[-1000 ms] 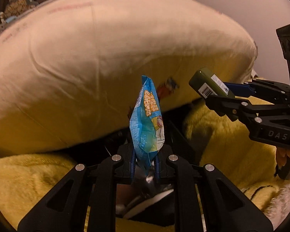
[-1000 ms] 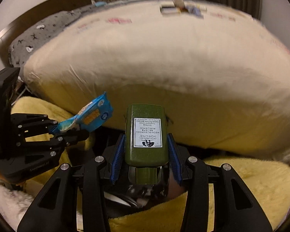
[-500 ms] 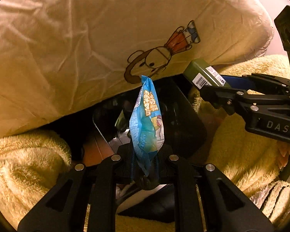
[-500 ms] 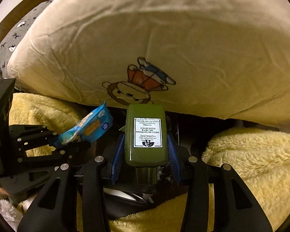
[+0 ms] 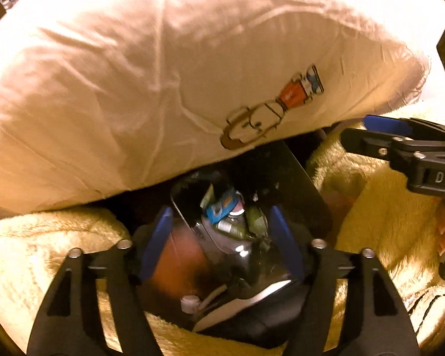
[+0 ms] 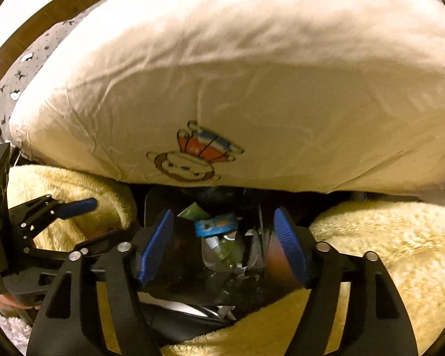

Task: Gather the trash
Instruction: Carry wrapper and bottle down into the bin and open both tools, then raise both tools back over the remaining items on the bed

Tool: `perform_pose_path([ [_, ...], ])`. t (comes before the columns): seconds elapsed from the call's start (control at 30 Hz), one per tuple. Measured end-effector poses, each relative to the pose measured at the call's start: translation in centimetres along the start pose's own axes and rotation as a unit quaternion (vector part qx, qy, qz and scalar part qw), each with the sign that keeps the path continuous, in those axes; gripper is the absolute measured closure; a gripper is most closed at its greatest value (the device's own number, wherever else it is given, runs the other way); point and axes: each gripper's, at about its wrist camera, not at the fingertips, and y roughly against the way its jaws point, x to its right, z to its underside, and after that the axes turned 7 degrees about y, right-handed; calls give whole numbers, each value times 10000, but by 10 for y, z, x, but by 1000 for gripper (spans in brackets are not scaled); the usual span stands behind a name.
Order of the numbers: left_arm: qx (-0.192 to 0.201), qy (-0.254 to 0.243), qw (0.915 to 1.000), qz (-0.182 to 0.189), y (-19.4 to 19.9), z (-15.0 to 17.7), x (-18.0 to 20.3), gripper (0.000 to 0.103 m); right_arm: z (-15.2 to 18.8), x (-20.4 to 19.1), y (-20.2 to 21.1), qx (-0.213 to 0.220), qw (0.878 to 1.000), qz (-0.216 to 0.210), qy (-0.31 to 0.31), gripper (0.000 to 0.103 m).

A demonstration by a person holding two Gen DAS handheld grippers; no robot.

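A black bin (image 5: 305, 184) (image 6: 146, 207) sits in the gap under the big pillow, with several pieces of trash in it. The blue snack wrapper (image 5: 222, 209) (image 6: 216, 225) lies on top of the pile. A green box (image 5: 255, 222) (image 6: 225, 252) lies next to it, blurred. My left gripper (image 5: 222, 238) hangs over the bin, its jaws opening with nothing between the blue pads. My right gripper (image 6: 224, 247) is beside it over the same bin, jaws also opening and empty. Each gripper shows in the other's view: the right gripper (image 5: 370, 135) and the left gripper (image 6: 74, 206).
A cream pillow (image 5: 163, 89) (image 6: 237, 68) with a cartoon monkey print overhangs the far side of the bin. Yellow fleece blanket (image 5: 44, 252) (image 6: 385, 252) crowds both sides and the near edge. A grey patterned pillow (image 6: 23, 68) and wooden headboard (image 6: 44, 20) lie far left.
Both grippers have opened. The blue wrapper left my left gripper and the green box left my right gripper; both now lie in the bin. Both hands sank and tilted downward.
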Motion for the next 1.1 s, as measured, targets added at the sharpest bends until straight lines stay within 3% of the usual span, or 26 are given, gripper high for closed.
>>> perform_pose_path([
  [0.13,267,-55,9995,-145,19,-8,-2,28,-7,6,28,367,9992,165,57,16],
  [0.3,901,49,9957,-222,64,-31,-13,16,-26,3,76,1096,9929,394,261,12],
  [0.47,1625,172,9855,-450,103,-53,-26,16,-51,7,107,1634,9834,684,388,10],
  [0.73,2141,111,9751,-560,116,-104,-31,16,-109,13,129,2156,9686,1066,637,10],
  [0.93,2251,141,9737,-332,110,-153,-26,16,-167,33,118,2308,9648,1139,539,10],
  [1.1,2237,97,9742,-279,94,-196,-19,17,-216,53,87,2072,9707,1127,461,12],
])
